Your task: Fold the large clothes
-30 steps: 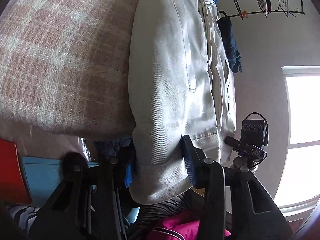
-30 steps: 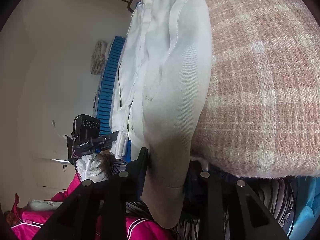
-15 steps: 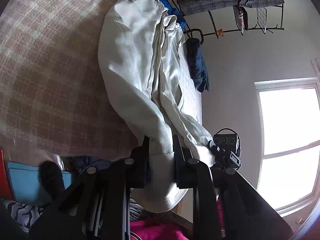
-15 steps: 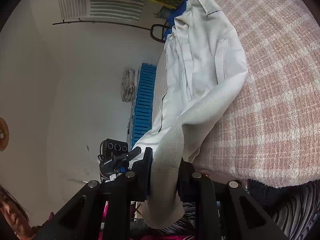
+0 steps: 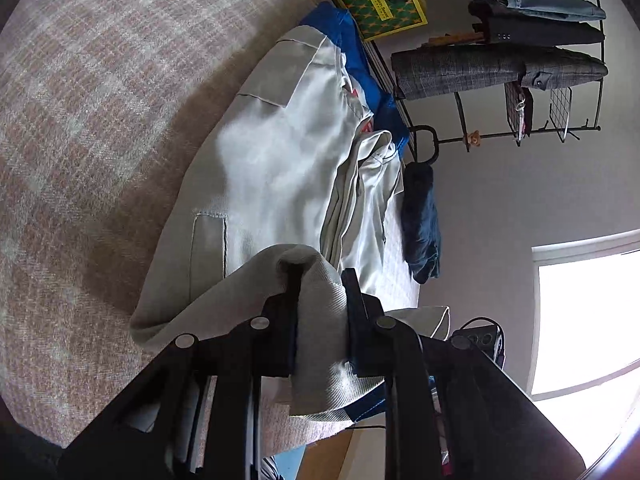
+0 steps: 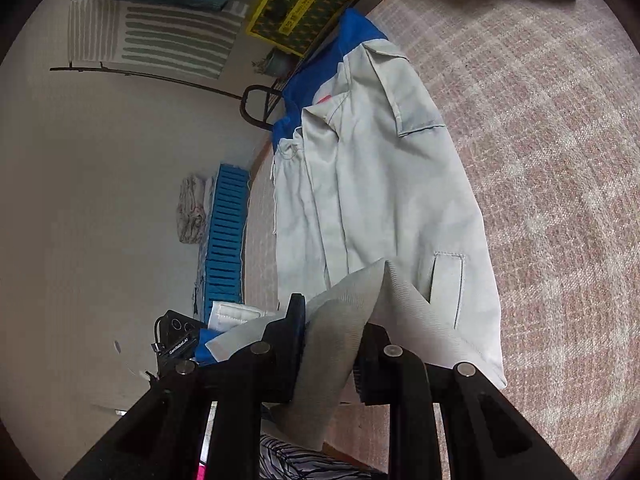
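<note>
Pink-and-cream checked bedspread [image 5: 100, 128] under a pale grey jacket [image 5: 276, 168], its near hem raised by both grippers.

From the left wrist view, the left gripper [image 5: 320, 280] is clamped on a fold of the hem; to fold well I would carry that edge flat and level towards the collar, matching the other side. A blue garment [image 5: 360, 52] lies under the collar, a navy cloth [image 5: 420, 216] hangs from a hook, and a rack of folded trousers [image 5: 520, 32] stands beyond, well apart. From the right wrist view, the right gripper [image 6: 332, 320] pinches the ribbed hem too. A blue slatted crate [image 6: 226, 232] stands by the wall and a yellow box [image 6: 296, 12] past the collar; neither seems to block the fold.
</note>
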Demonstrator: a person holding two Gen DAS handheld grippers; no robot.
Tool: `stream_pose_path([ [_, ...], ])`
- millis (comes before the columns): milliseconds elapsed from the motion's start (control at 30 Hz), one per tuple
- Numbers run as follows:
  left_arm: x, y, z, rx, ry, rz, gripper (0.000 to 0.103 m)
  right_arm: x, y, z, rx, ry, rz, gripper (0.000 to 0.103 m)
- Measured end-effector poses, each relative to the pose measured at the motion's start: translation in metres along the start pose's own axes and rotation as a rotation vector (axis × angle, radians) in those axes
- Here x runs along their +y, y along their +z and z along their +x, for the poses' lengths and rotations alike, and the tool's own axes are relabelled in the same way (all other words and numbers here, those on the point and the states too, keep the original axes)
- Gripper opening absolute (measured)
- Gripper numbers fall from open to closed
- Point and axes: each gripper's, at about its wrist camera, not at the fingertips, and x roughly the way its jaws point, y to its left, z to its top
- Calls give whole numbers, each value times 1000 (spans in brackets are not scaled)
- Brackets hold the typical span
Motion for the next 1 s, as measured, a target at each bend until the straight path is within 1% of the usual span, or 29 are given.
stream_pose_path([
  [67,6,10,13,-15,40,-10,17,-14,10,9,-2,-26,21,24],
  [133,10,16,24,-18,87,11,17,-30,17,16,-2,-46,64,27],
  [167,13,19,29,-14,93,6,17,-42,19,20,3,-30,112,29],
  [233,19,24,37,-7,87,-3,17,-63,20,22,1,38,212,31],
  [300,21,26,39,-2,88,0,18,-75,20,23,-2,96,272,36],
  [333,22,27,40,4,85,-3,19,-75,20,22,0,115,277,44],
  [367,23,28,39,13,71,-11,23,-74,21,21,1,132,273,57],
  [400,24,30,39,22,45,-24,26,-71,21,18,-2,144,266,63],
  [433,25,32,36,26,14,-43,34,-67,22,13,-12,148,258,73],
  [467,27,34,31,17,-17,-64,47,-63,24,8,-30,145,251,81],
  [500,26,36,23,-9,-39,-83,53,-61,24,1,-48,142,244,83],
  [533,26,39,15,-43,-61,-97,63,-59,24,-6,-61,145,241,83],
  [567,24,42,7,-70,-78,-105,65,-59,23,-13,-71,145,239,83],
  [600,21,45,-3,-93,-99,-108,65,-58,20,-21,-84,139,224,82],
  [633,17,48,-12,-111,-113,-94,66,-53,19,-28,-98,126,186,79],
  [667,12,50,-20,-127,-106,-64,66,-46,15,-34,-104,105,130,77],
  [700,5,50,-27,-140,-78,-26,66,-38,11,-37,-100,80,71,71],
  [733,0,48,-32,-143,-42,16,66,-29,6,-39,-94,58,9,60],
  [767,-5,45,-35,-143,-17,60,66,-20,0,-38,-84,42,-51,54],
  [800,-9,41,-36,-139,16,111,66,-10,-6,-35,-71,30,-112,50],
  [833,-13,36,-34,-129,61,157,66,0,-13,-31,-56,14,-177,43],
  [867,-14,31,-32,-113,106,206,65,11,-17,-24,-39,0,-236,42],
  [933,-14,24,-22,-69,162,281,65,32,-28,-7,-2,-37,-347,41],
  [1000,-4,21,-15,-16,200,308,64,48,-34,11,26,-56,-412,41],
])
